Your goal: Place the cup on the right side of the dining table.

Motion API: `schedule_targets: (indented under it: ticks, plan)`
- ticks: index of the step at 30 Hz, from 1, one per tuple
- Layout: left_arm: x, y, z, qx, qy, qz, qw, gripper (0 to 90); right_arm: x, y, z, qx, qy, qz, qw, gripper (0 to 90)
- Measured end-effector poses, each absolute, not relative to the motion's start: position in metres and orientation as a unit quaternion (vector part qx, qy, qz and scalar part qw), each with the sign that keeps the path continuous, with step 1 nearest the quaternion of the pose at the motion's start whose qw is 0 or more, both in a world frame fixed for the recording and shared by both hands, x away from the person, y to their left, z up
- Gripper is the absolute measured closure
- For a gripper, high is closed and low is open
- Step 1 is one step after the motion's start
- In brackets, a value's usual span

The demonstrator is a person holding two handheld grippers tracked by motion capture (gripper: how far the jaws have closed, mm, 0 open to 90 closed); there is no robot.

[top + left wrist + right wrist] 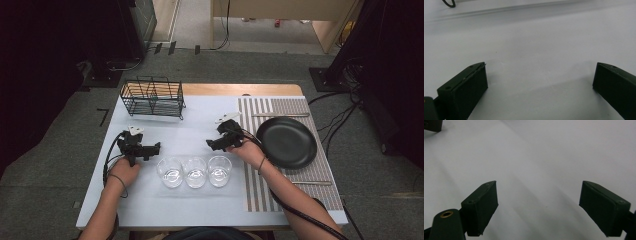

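Observation:
Three clear glasses stand in a row near the table's front: the left glass [170,172], the middle glass [195,171] and the right glass [219,170]. My left gripper [156,146] lies on the white table just left of them, pointing right. My right gripper [210,145] rests just behind the right glass, pointing left. In the left gripper view its jaws stand wide apart [540,80] over bare white tabletop. The right gripper view shows the same: jaws spread wide [539,202], nothing between them.
A black wire rack [153,96] stands at the back left. A black plate [287,142] lies on a striped placemat [260,190] at the right, with cutlery [280,115] behind it and another piece [312,183] in front. Cables trail from both grippers.

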State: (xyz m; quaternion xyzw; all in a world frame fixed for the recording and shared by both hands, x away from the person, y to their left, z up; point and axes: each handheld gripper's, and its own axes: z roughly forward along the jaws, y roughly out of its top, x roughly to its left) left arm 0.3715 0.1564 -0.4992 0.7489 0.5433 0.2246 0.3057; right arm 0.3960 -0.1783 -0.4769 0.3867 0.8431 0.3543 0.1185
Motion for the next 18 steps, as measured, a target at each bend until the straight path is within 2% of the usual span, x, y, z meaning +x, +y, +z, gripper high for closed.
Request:
schedule_targets:
  ticks: [18]
  plan:
    - [0.3715, 0.1564, -0.4992, 0.749, 0.543, 0.225, 0.306, 0.0, 0.3909, -0.1778, -0.4711, 0.378, 0.844, 0.363, 0.112, 15.8]
